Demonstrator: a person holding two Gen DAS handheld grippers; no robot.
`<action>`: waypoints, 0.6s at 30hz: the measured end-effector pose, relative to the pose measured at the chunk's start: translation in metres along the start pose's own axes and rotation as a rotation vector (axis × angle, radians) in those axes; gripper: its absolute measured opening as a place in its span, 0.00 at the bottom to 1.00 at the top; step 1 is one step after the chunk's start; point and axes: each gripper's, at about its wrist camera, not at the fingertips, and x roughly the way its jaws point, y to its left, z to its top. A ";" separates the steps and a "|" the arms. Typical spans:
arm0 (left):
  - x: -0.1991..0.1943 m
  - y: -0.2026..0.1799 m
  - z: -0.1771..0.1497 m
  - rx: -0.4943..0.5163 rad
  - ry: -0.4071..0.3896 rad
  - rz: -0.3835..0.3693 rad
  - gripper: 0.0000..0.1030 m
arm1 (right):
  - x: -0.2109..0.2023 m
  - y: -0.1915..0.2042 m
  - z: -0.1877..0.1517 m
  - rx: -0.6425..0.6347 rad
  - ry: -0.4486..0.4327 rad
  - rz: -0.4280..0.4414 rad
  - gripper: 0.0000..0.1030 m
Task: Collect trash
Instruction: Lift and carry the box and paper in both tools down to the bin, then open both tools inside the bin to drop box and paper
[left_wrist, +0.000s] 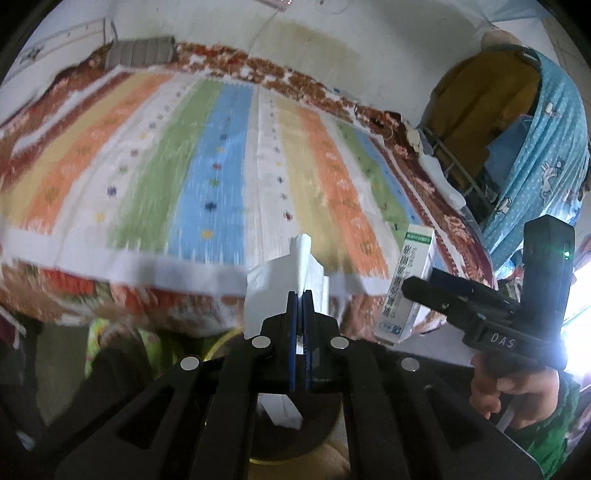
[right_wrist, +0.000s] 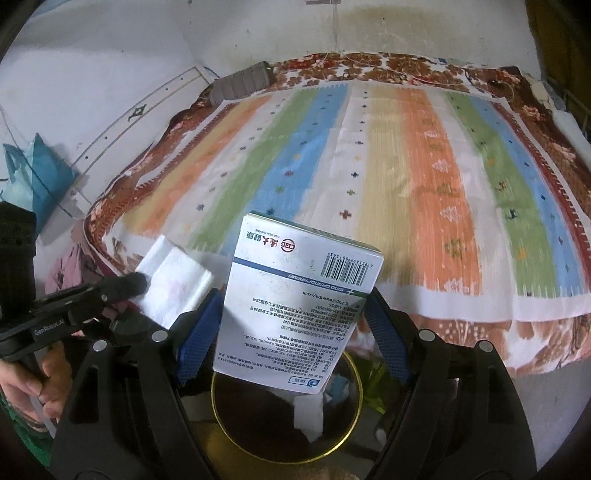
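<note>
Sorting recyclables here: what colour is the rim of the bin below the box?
Yellow-gold rim, clearest in the right wrist view.

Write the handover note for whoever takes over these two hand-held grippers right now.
Left hand-held gripper: shut on a white tissue.
Right hand-held gripper: shut on a white box, blue pads on both its sides.
Both items are off the striped bedspread and held at the bed's near edge, over a round bin with a gold rim that already holds some white paper.
Done: both pieces picked up; no other loose trash shows on the bedspread.
Left: release the box and tissue into the bin, then check the rest of the room.
</note>
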 end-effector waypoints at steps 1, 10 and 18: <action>0.001 0.002 -0.005 -0.007 0.013 -0.002 0.02 | 0.000 0.000 -0.004 0.003 0.003 0.000 0.71; 0.016 0.003 -0.037 -0.032 0.093 0.018 0.02 | 0.017 0.008 -0.045 -0.017 0.085 -0.020 0.71; 0.032 0.015 -0.047 -0.091 0.169 0.042 0.02 | 0.036 0.009 -0.076 -0.006 0.169 -0.049 0.71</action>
